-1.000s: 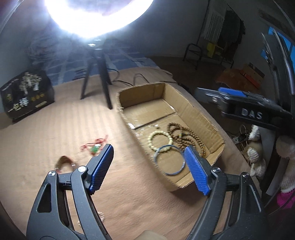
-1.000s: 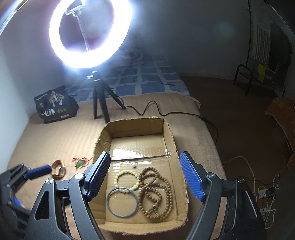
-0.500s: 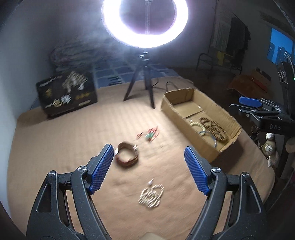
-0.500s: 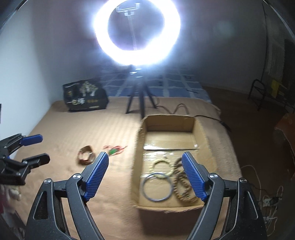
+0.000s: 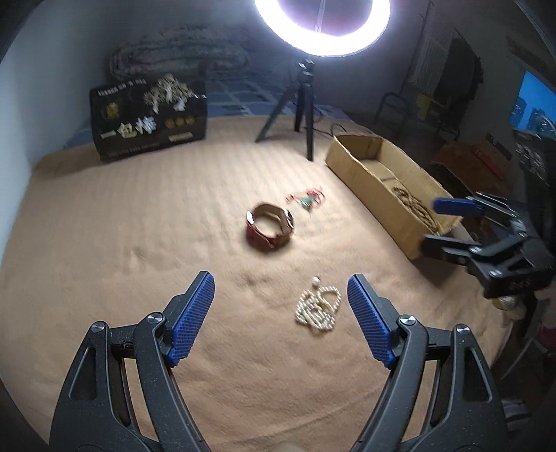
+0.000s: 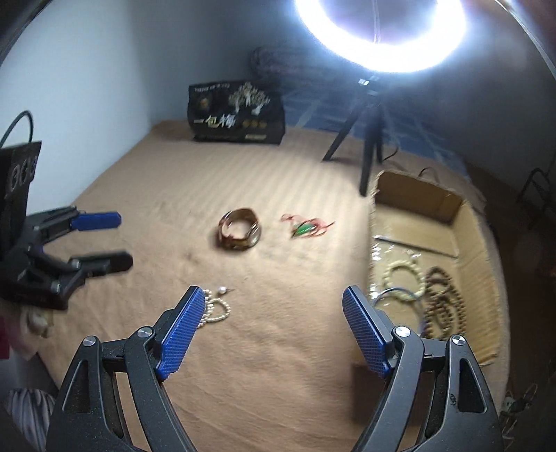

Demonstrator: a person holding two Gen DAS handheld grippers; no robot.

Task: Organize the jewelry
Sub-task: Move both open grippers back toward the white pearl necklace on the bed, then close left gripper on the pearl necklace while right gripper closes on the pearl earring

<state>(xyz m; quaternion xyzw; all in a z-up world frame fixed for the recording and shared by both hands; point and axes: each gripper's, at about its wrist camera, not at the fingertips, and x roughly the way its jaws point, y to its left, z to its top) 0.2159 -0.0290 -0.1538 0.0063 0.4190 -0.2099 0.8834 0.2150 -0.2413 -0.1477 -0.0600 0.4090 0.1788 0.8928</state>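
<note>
On the tan blanket (image 5: 139,226): pearl necklace (image 5: 318,307), brown bangle (image 5: 269,226), red-corded green pendant (image 5: 307,200). Cardboard box (image 5: 375,184) holds bead bracelets. Left gripper (image 5: 279,320) and right gripper (image 6: 269,325) both gape wide, empty.

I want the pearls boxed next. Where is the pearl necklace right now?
The pearl necklace lies bunched on the tan blanket, outside the cardboard box. In the left wrist view it sits just ahead of the left gripper, nearer than the brown bracelet.

Bright ring light (image 5: 321,27) on tripod (image 5: 302,104); pale wall (image 6: 87,69); tan bedspread (image 5: 121,226).
</note>
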